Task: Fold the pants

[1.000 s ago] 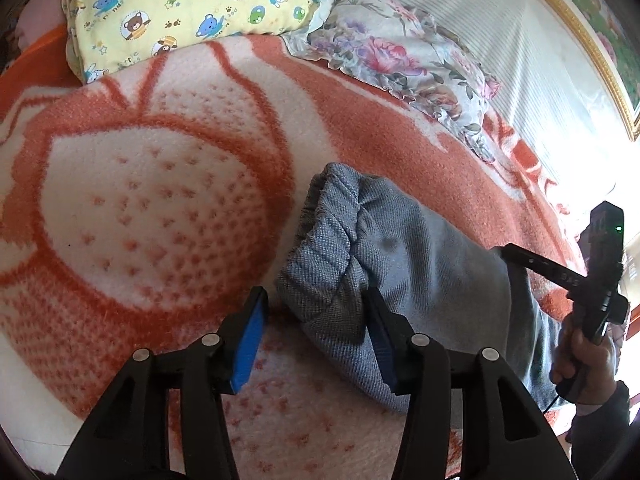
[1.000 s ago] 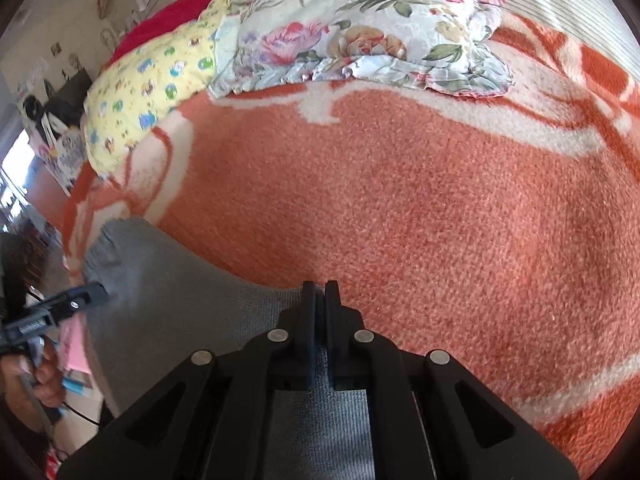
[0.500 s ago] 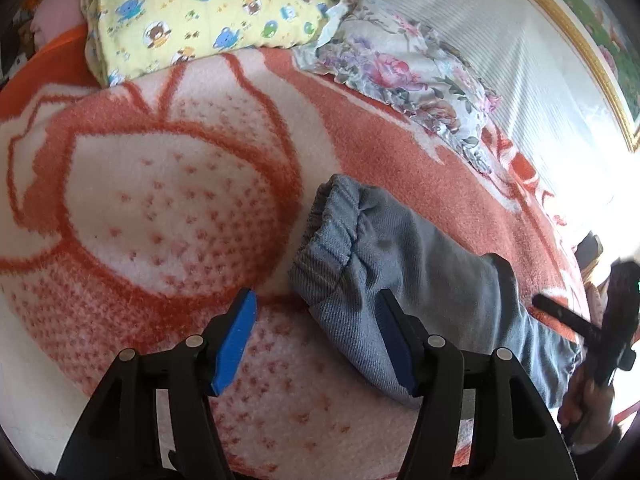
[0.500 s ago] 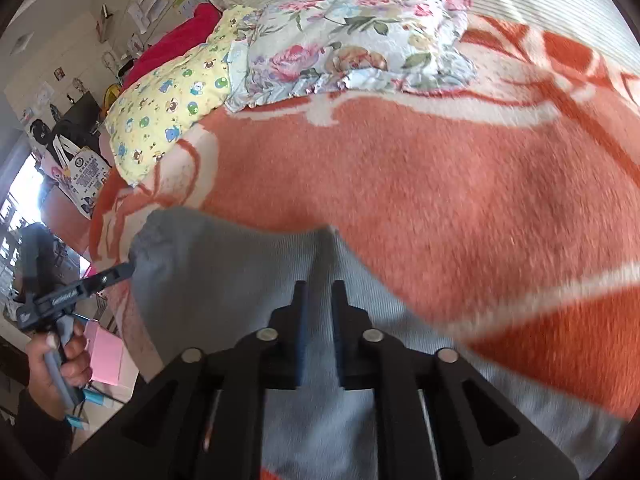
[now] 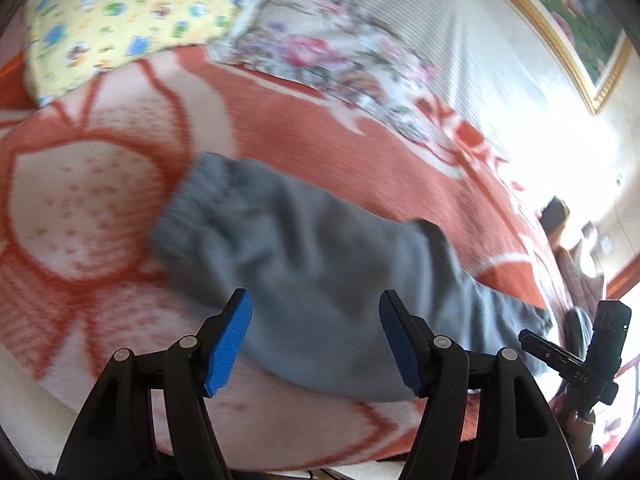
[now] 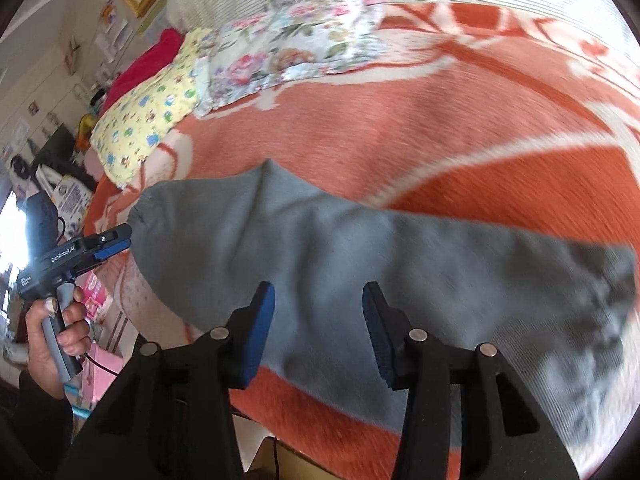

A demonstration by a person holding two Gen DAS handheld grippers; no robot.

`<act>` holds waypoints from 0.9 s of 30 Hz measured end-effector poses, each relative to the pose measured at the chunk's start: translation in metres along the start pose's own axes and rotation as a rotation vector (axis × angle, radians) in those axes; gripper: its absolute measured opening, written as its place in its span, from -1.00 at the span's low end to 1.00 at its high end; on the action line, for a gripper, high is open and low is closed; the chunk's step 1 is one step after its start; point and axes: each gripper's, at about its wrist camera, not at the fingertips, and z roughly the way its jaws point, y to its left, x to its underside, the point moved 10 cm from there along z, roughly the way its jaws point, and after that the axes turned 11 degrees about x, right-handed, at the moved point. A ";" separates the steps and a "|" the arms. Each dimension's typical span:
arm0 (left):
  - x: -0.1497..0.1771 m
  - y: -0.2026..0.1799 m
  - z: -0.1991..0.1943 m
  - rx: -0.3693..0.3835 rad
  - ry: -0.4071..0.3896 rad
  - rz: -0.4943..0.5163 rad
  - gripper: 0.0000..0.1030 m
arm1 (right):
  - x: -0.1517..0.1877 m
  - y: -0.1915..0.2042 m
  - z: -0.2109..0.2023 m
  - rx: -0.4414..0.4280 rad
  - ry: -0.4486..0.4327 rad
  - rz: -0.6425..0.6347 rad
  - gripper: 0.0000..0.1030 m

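The gray pants [image 5: 320, 264] lie flat on the orange and white blanket [image 5: 100, 200] on the bed. They look folded in half the long way, one leg on top of the other. The stretchy waist end points toward the yellow pillow [image 5: 128, 16] and the flowery pillow [image 5: 332, 52].

The left claw [image 5: 316, 340] is spread wide and holds nothing. It hangs just above the near edge of the pants, close to the waist end. The right claw [image 6: 318, 336] is spread too, and empty, over the middle of the pants. In the left view you can see it small, down by the leg ends [image 5: 560, 354].

I think the next fold should bring one end over to the other. To do it well, each claw should come down on a corner of the same end and pinch both layers, not just the top one. Then both should lift together, stay level, and lay the cloth down so the edges line up. If only one layer is caught, the pants could slide apart and bunch up. The blanket is fuzzy, so dragging may pull it along.
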 end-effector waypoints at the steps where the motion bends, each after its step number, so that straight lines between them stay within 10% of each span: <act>1: 0.002 -0.011 0.007 0.015 0.015 0.015 0.31 | 0.003 -0.007 -0.006 0.011 -0.010 0.014 -0.05; 9: 0.024 -0.083 0.044 0.099 0.103 0.130 0.32 | 0.015 -0.053 -0.058 0.160 -0.192 0.050 0.14; 12: 0.032 -0.109 0.057 0.123 0.134 0.176 0.32 | 0.016 -0.068 -0.090 0.146 -0.311 0.135 1.00; 15: 0.039 -0.132 0.072 0.150 0.175 0.208 0.33 | 0.030 -0.082 -0.078 -0.013 -0.195 0.282 1.00; 21: 0.049 -0.189 0.100 0.204 0.257 0.355 0.40 | 0.046 -0.103 -0.077 0.150 -0.179 0.221 1.00; 27: 0.057 -0.252 0.131 0.250 0.340 0.570 0.43 | 0.062 -0.125 -0.078 0.119 -0.172 0.302 0.99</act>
